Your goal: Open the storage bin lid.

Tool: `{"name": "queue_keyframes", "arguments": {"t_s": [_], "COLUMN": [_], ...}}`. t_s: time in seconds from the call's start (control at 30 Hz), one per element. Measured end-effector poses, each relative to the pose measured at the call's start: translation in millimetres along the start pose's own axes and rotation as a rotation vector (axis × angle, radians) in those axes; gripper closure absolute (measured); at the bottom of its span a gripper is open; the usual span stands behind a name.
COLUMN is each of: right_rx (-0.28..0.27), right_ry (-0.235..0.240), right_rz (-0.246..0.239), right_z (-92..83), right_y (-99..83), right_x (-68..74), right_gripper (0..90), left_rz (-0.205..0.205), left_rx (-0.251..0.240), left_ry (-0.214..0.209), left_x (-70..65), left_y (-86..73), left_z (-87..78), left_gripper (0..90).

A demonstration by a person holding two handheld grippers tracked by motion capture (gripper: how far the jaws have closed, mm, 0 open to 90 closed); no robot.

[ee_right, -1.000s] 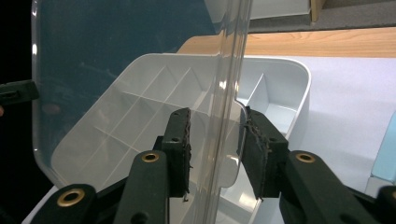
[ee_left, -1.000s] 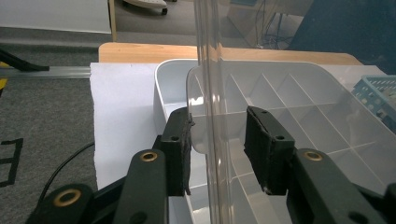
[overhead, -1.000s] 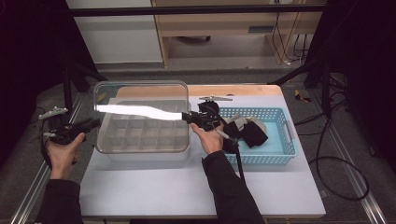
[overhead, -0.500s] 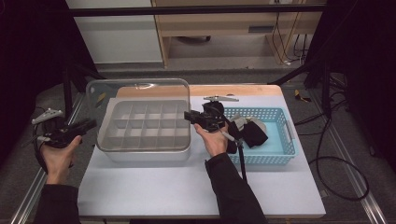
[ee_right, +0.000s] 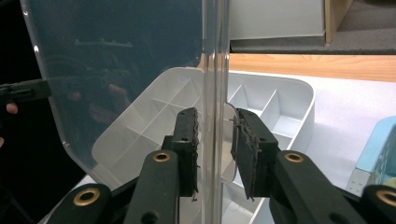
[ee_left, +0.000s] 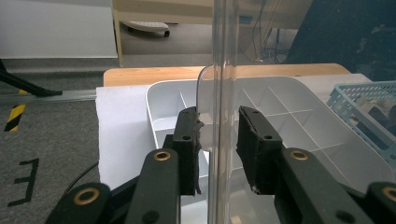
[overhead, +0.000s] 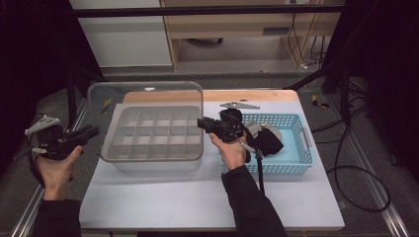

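A clear plastic lid (overhead: 146,96) hangs tilted over a white compartment box (overhead: 148,165) on the table. My left gripper (overhead: 94,131) is shut on the lid's left edge and my right gripper (overhead: 201,122) on its right edge. Both pairs of jaws have just been closing with the lid's rim between them. In the left gripper view the rim (ee_left: 222,56) runs upright between the pads of the gripper (ee_left: 218,135), with the box (ee_left: 299,112) behind it. The right gripper view shows the same: lid (ee_right: 116,70), gripper (ee_right: 215,140), box (ee_right: 280,107).
A blue basket (overhead: 296,163) holding dark and grey items (overhead: 269,140) stands right of the box, close behind my right hand. A wooden strip (overhead: 257,95) lines the table's far edge. Cables lie on the floor at the right (overhead: 356,173).
The lid has risen off the box and tipped up further. Both hands have lifted with it, the left one drifting outward to the left.
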State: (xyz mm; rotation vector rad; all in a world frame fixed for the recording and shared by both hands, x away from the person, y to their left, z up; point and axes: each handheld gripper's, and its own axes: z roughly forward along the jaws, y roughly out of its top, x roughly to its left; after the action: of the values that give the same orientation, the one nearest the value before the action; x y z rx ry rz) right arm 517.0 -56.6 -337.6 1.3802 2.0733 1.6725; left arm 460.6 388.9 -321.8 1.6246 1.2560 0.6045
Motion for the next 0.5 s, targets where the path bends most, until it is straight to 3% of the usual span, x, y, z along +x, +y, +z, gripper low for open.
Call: {"name": "queue_keyframes", "arguments": {"t_s": [0.5], "right_rx": [-0.025], "right_ry": [0.018], "right_rz": [-0.044], "right_z": [-31.4], "right_y": [0.2], "right_x": [16.3], "right_gripper": [71.7], "left_rz": [0.021], "left_rx": [-0.022], "left_ry": [0.010], "left_x": [-22.1], "left_y": [4.2], "left_z": [-26.7], "left_gripper": [69.0]}}
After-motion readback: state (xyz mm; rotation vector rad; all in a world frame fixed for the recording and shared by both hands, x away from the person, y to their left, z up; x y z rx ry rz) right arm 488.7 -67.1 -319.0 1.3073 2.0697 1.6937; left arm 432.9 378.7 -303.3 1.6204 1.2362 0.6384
